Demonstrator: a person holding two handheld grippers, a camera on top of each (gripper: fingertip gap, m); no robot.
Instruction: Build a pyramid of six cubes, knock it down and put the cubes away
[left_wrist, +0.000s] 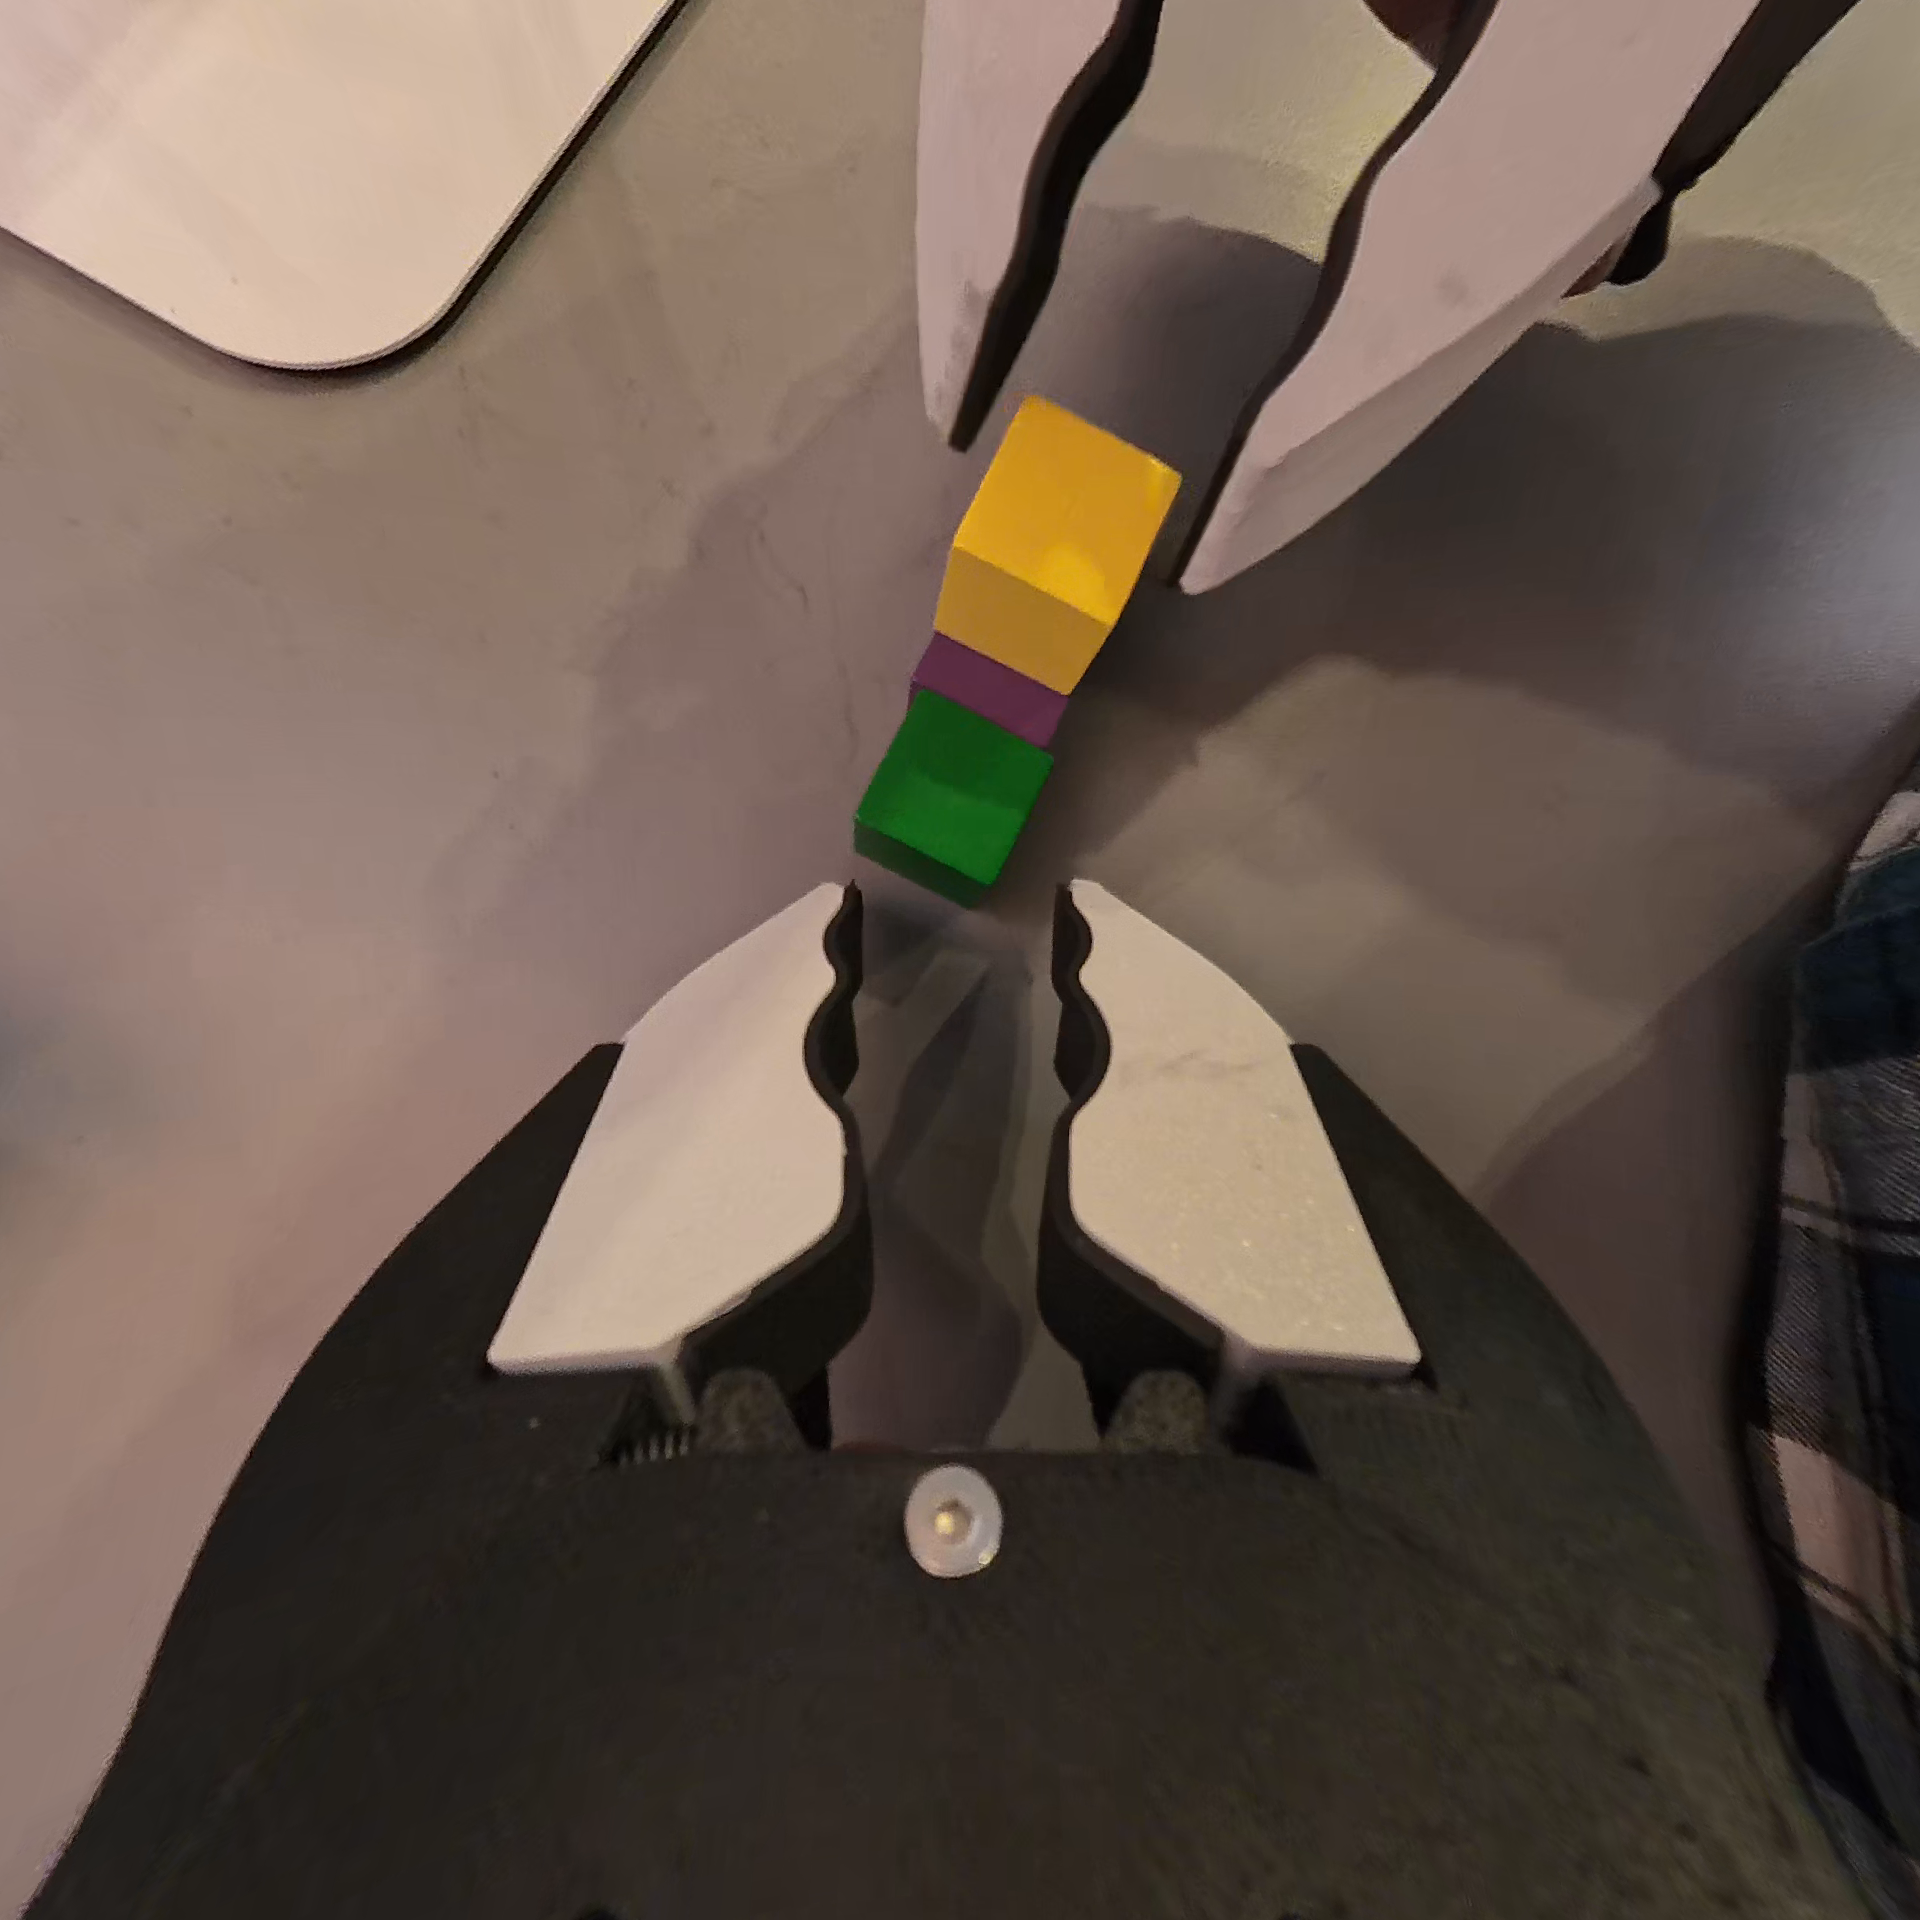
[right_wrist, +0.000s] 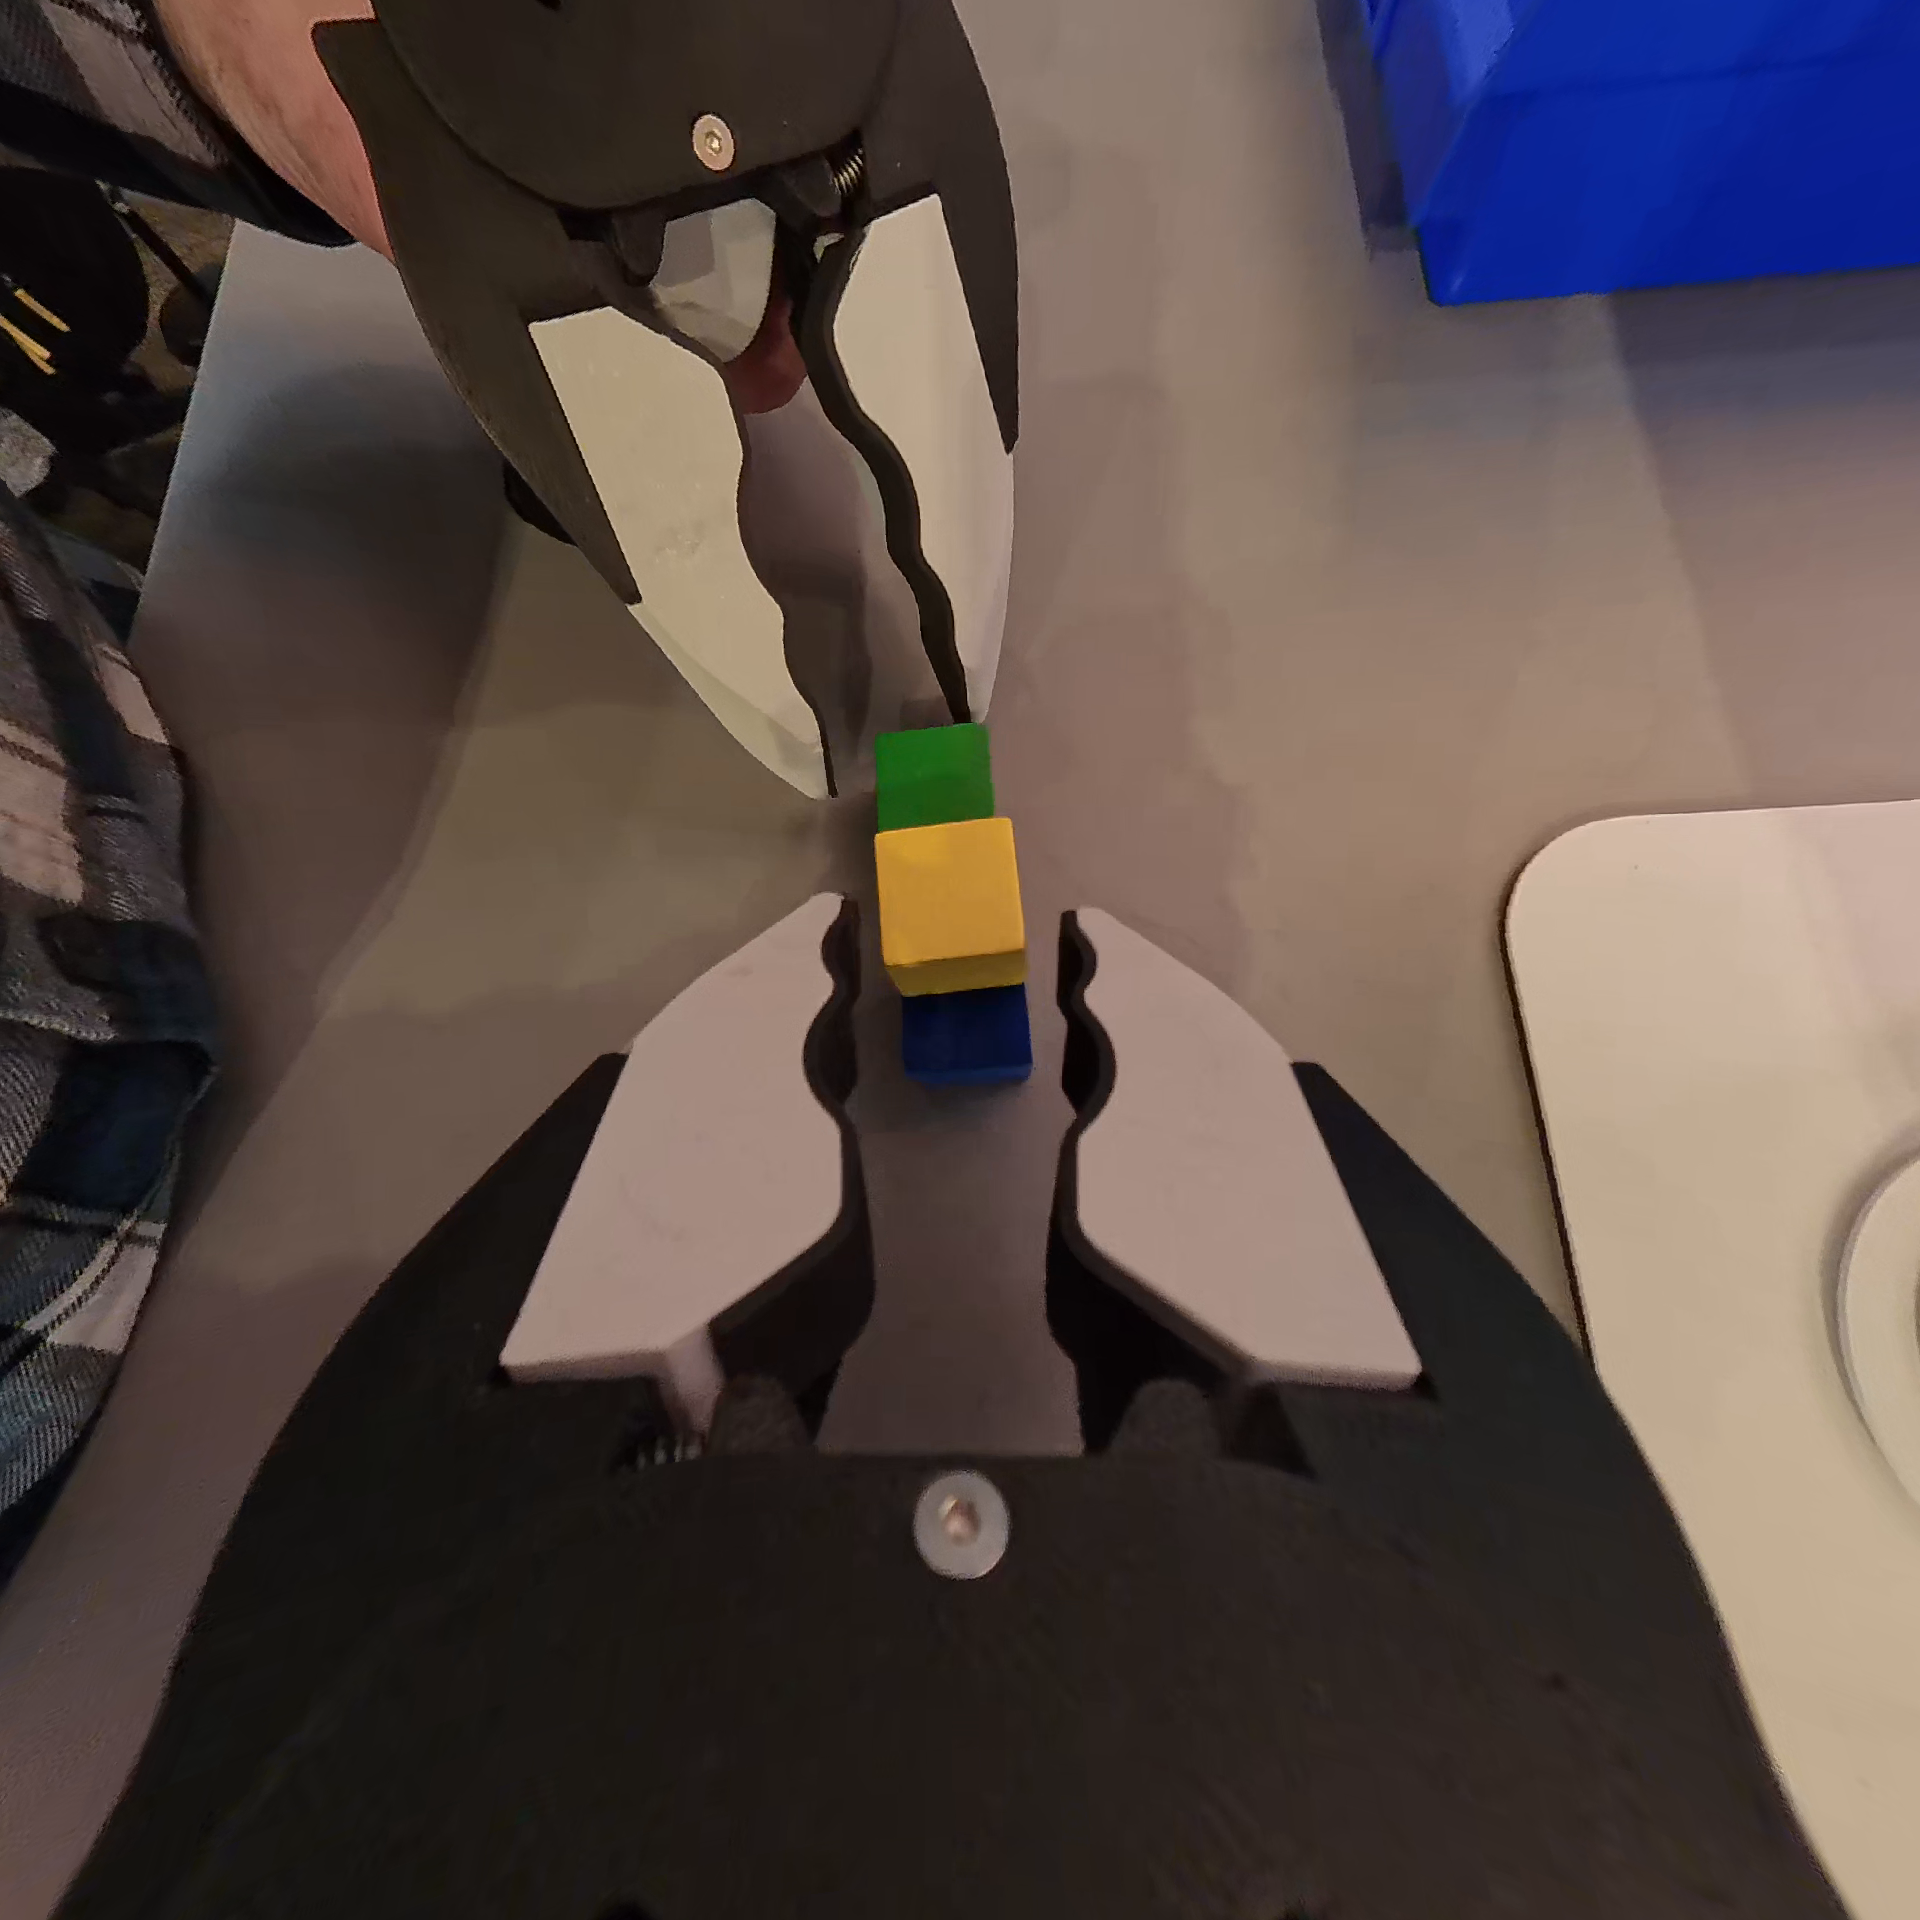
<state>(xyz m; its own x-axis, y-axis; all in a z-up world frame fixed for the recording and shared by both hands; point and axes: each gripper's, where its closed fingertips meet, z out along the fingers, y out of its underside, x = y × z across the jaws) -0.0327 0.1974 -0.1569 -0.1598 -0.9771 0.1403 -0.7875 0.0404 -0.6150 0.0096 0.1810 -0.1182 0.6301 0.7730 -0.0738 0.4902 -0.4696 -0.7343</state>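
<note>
Left wrist view: no brand, label or writing can be read on anything here. A line of cubes stands on the grey desk (left_wrist: 416, 831): a green cube (left_wrist: 951, 795) nearest, a purple cube (left_wrist: 992, 691) touching it behind, and a yellow cube (left_wrist: 1060, 540) raised on top, farther along. The left hand-held gripper (left_wrist: 956, 904) is released, its two pads apart with bare desk between them, its tips just short of the green cube. The right hand-held gripper (left_wrist: 1081, 509) reaches in from the far side, its fingers flanking the yellow cube with a gap showing on the left. A pale board (left_wrist: 260, 177) with a rounded corner lies at the upper left, well apart from the cubes; open desk spreads to the left. Plaid cloth (left_wrist: 1860, 1195) fills the right edge.

Right wrist view: again nothing legible. The right hand-held gripper (right_wrist: 956, 925) is released; the yellow cube (right_wrist: 948, 899) stands between its tips with a gap on each side, resting on a blue cube (right_wrist: 966, 1034). The green cube (right_wrist: 932, 774) sits beyond, at the tips of the left hand-held gripper (right_wrist: 899, 753), which is spread open. A blue box (right_wrist: 1662, 135) stands at the upper right, a pale board (right_wrist: 1714, 1039) at the right edge, with free desk (right_wrist: 1299, 623) between them and the cubes. A plaid sleeve (right_wrist: 73, 831) lies on the left.
</note>
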